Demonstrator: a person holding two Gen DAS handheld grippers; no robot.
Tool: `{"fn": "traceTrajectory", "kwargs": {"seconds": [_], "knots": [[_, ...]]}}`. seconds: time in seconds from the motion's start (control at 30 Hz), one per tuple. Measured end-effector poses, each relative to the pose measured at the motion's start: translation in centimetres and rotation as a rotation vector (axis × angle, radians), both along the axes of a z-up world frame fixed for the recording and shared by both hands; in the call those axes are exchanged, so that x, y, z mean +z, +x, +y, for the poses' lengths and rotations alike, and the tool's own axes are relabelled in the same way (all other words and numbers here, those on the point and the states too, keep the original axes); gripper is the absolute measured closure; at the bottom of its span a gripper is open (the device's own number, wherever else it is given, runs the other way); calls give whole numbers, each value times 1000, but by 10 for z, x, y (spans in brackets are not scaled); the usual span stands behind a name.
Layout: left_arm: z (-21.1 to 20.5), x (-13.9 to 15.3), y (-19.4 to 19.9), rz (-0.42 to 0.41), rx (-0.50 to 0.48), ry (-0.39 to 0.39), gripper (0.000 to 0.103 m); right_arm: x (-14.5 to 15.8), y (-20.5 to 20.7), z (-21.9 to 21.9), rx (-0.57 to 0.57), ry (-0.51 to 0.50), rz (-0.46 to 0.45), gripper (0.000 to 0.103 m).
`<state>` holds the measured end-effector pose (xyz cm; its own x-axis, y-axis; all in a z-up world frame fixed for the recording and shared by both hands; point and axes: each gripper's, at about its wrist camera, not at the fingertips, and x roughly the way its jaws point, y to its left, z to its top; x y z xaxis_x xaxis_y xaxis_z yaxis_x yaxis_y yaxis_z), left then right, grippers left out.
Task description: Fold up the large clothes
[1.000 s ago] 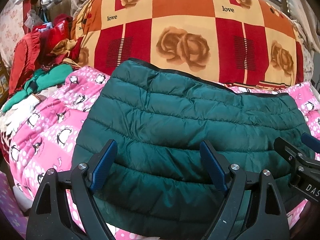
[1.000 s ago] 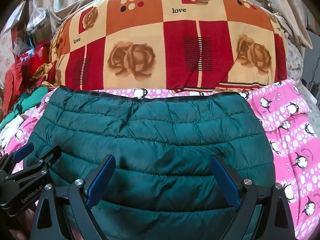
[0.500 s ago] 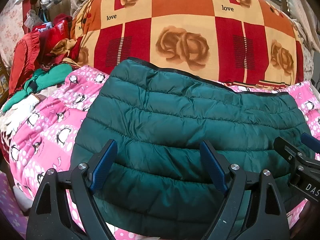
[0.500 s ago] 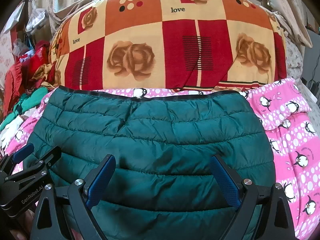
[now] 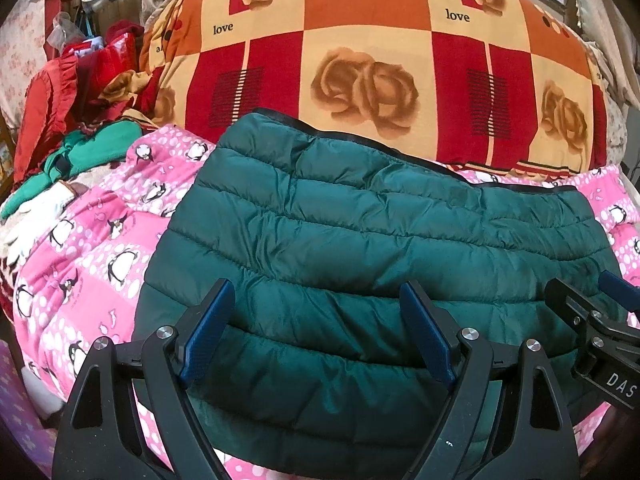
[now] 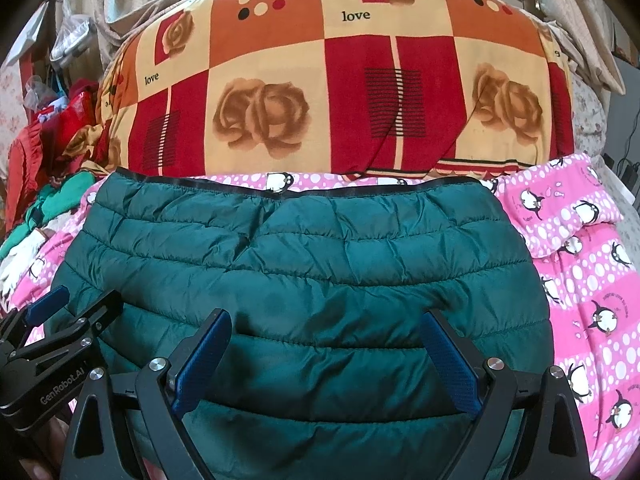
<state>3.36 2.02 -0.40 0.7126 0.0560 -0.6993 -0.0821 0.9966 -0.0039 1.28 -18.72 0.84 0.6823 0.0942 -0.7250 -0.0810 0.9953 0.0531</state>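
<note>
A dark green quilted puffer jacket point(image 5: 360, 240) lies flat on the pink penguin-print bedding, its black-trimmed edge at the far side; it also fills the right wrist view point(image 6: 304, 272). My left gripper point(image 5: 316, 332) is open and empty, hovering over the jacket's near left part. My right gripper point(image 6: 326, 356) is open and empty over the near right part. The right gripper shows at the right edge of the left wrist view point(image 5: 600, 328); the left gripper shows at the left edge of the right wrist view point(image 6: 52, 344).
A big rose-patterned red, orange and cream blanket point(image 5: 380, 60) is piled behind the jacket. Red and green clothes point(image 5: 80, 120) are heaped at the far left. Pink penguin bedding point(image 6: 580, 280) lies on both sides of the jacket.
Both grippers stay open over the jacket. The views have shifted only slightly; the jacket's far left corner sits a little flatter.
</note>
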Motion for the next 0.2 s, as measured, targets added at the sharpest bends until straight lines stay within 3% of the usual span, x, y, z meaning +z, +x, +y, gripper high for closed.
{"fn": "traceTrajectory", "kwargs": {"seconds": [0.2], "knots": [[2,1,-1,-22,-10,1,18,-2,0,0,0,0,5,9]]}}
